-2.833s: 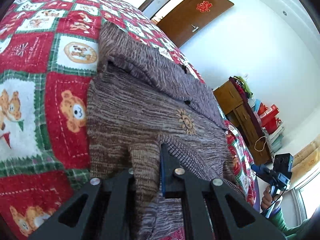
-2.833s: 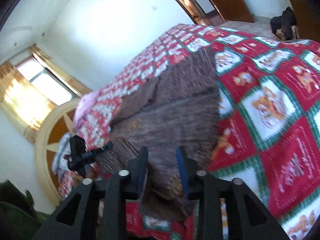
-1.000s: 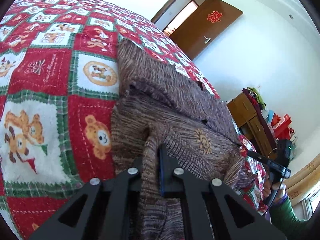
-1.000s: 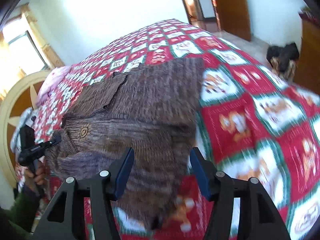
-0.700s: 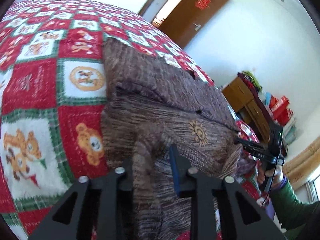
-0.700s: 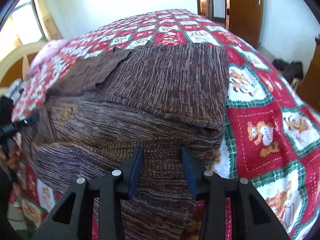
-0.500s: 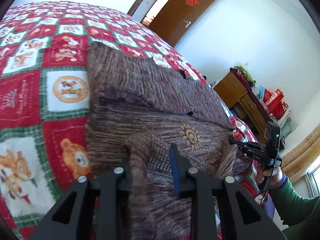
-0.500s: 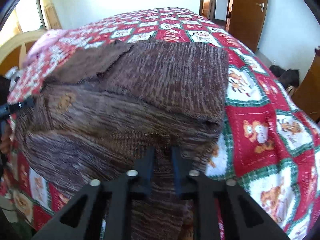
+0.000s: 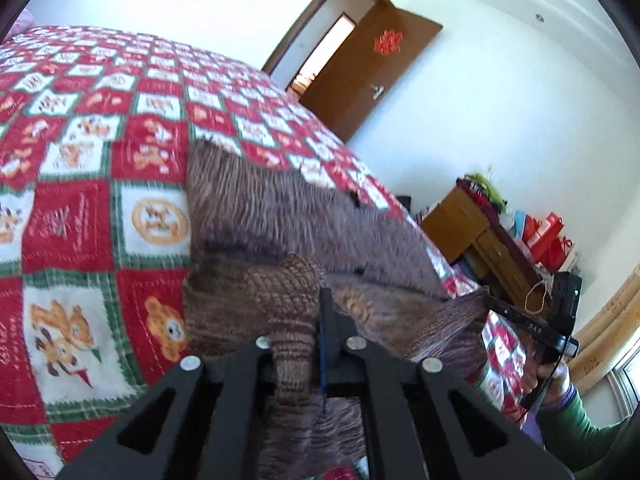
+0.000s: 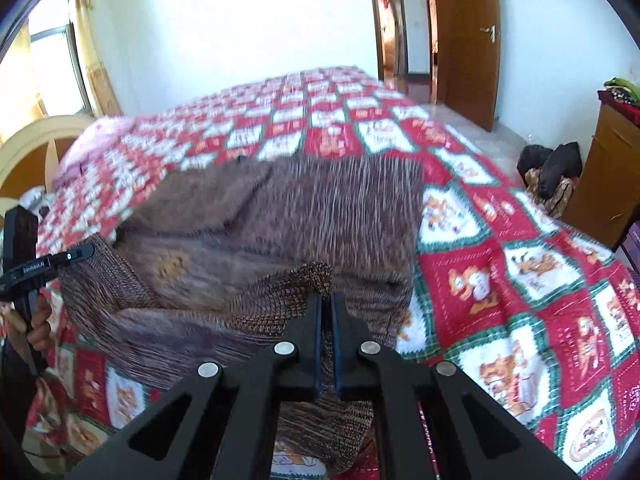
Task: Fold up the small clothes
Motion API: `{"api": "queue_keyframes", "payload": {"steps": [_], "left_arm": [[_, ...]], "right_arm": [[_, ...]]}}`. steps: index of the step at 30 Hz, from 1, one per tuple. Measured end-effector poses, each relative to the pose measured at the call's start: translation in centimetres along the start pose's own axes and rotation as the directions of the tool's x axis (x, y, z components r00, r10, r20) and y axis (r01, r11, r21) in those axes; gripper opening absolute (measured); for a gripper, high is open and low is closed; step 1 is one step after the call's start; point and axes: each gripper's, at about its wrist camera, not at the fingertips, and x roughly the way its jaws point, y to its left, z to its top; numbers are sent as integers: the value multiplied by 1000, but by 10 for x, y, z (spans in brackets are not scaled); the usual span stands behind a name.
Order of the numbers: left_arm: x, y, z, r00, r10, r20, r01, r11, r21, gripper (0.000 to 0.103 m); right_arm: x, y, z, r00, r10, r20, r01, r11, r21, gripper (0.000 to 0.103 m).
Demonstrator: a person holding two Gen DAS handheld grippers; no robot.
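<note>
The left tool (image 9: 316, 320) is clamped on the near left corner of the brown sweater (image 9: 280, 208), which lies partly folded on the quilted bed (image 9: 80, 208) with its near hem raised. To the right, the right tool (image 10: 326, 312) pinches the other near corner just as tightly. The step looks like carrying this hem over onto the far half. Done well, both corners should travel level and together, keeping the edge taut, and land square on the far edge.
</note>
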Motion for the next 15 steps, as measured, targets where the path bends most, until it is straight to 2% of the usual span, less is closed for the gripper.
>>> {"api": "queue_keyframes", "payload": {"steps": [6, 15], "left_arm": [[-4, -7, 15, 996, 57, 63, -57, 998, 1, 5], [14, -5, 36, 992, 108, 59, -108, 994, -9, 5]], "right_arm": [[-22, 2, 19, 995, -2, 100, -1, 1000, 28, 4], [-14, 5, 39, 992, -26, 122, 24, 1000, 18, 4]]}}
